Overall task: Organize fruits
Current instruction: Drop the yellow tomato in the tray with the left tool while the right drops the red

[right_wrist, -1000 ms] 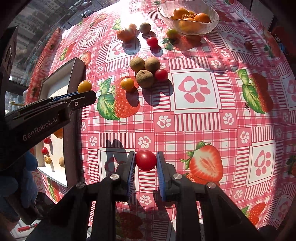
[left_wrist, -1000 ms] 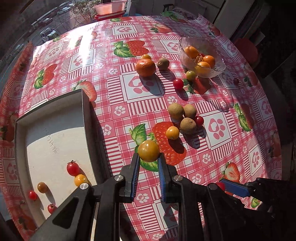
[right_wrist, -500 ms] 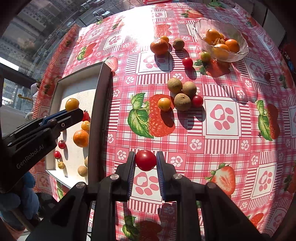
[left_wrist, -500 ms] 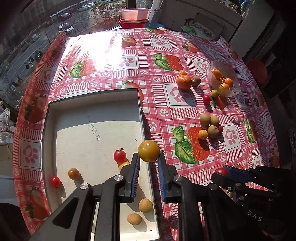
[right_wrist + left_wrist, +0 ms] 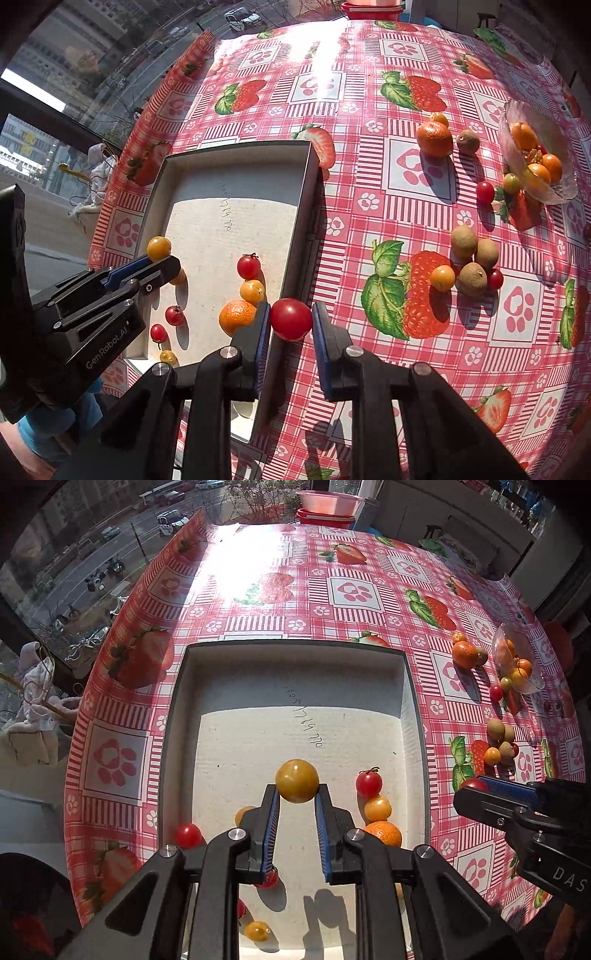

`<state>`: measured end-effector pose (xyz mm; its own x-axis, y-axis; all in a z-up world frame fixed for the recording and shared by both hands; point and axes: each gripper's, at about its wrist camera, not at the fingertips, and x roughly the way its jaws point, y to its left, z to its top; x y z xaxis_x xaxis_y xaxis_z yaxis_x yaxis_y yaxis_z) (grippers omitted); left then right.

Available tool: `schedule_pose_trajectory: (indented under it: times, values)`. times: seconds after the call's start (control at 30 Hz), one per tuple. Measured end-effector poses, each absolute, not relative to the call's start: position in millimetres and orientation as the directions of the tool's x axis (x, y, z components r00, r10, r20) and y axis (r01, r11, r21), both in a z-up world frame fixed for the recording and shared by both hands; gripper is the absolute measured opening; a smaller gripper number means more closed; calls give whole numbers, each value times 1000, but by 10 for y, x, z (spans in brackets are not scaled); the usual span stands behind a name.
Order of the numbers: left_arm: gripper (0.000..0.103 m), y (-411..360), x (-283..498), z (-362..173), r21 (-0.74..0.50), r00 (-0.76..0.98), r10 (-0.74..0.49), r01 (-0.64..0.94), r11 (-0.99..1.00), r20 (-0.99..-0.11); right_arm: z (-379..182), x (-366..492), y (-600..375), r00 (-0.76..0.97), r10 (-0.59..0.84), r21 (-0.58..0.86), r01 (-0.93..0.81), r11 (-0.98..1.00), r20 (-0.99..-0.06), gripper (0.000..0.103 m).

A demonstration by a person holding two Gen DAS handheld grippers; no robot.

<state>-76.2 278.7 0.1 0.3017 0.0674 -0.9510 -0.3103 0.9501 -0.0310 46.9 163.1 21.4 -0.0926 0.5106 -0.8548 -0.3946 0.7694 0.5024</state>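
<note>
My left gripper (image 5: 296, 794) is shut on a yellow cherry tomato (image 5: 296, 781) and holds it above the middle of the white tray (image 5: 295, 650). It also shows in the right wrist view (image 5: 159, 254). My right gripper (image 5: 290, 319) is shut on a red cherry tomato (image 5: 290, 319), held over the tray's right wall (image 5: 301, 236). The tray holds several small tomatoes and a mandarin (image 5: 236, 315). Loose fruit lies on the cloth: a mandarin (image 5: 434, 138), three brown longans (image 5: 471, 254), a yellow tomato (image 5: 442, 277) and red tomatoes (image 5: 484, 192).
A glass bowl (image 5: 515, 122) with orange fruit stands at the far right. The table has a red strawberry-print cloth (image 5: 406, 221). A pink basin (image 5: 325, 502) stands beyond the table's far edge. The table's left edge drops off by a window.
Both grippers have moved left with their tomatoes. The left one went from over the cloth to above the tray. The right one went from over the cloth to the tray's right wall.
</note>
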Motion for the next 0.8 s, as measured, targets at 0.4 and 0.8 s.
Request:
schedule_pose_trajectory:
  times: [0.4, 0.8]
  values:
    - [21, 3086, -582, -343, 0, 238, 87, -341, 940, -967, 1, 726, 2317, -133, 493, 499, -421, 757, -860, 24]
    - [21, 3110, -575, -517, 8, 191, 80, -352, 936, -978, -279, 748, 2662, -162, 411, 437, -462, 772, -897, 25]
